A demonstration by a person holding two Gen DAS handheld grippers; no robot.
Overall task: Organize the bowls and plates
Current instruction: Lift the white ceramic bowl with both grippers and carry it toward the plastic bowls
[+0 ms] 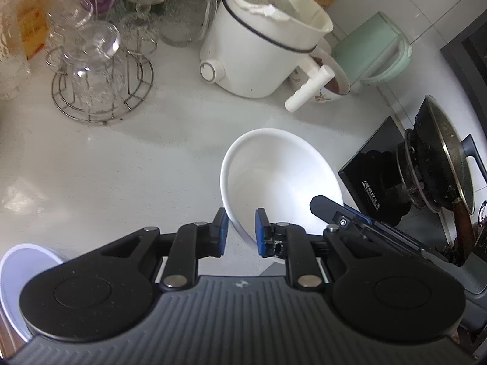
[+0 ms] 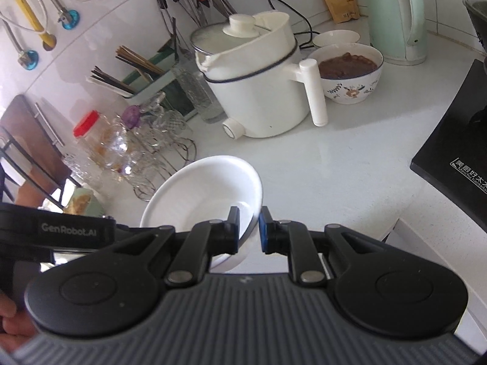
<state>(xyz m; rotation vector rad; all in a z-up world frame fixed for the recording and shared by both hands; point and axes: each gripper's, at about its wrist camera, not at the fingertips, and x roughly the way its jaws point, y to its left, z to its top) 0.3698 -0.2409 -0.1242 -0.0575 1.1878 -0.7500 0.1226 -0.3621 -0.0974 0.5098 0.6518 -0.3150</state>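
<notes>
- The left gripper point(image 1: 241, 228) has its blue pads pinched on the near wall of a white bowl point(image 1: 281, 179), one pad inside the rim and one outside.
- The right gripper point(image 2: 249, 228) is pressed onto the same bowl point(image 2: 204, 194) at another part of the rim, again with the wall between its pads. In the left wrist view its dark fingers point(image 1: 327, 208) reach over the bowl's right edge.
- With two grips on opposite sides the bowl hangs tilted, mouth turned towards the cameras, clear of the white counter point(image 1: 121, 164). I'd guess both tools share it so a smooth, slippery rim does not swing out of a single pinch.
- Just behind the bowl stands a white electric pot point(image 2: 255, 91) with a side handle, and beside that a patterned bowl of brown food point(image 2: 350, 73) and a pale green kettle point(image 2: 395, 15).
- To the left a wire rack of glasses point(image 1: 97, 76) takes up the counter.
- A black stove top point(image 2: 456, 152) lies on the right.
- At the lower left edge of the left view sits another white dish point(image 1: 18, 270), perhaps where this one belongs.
</notes>
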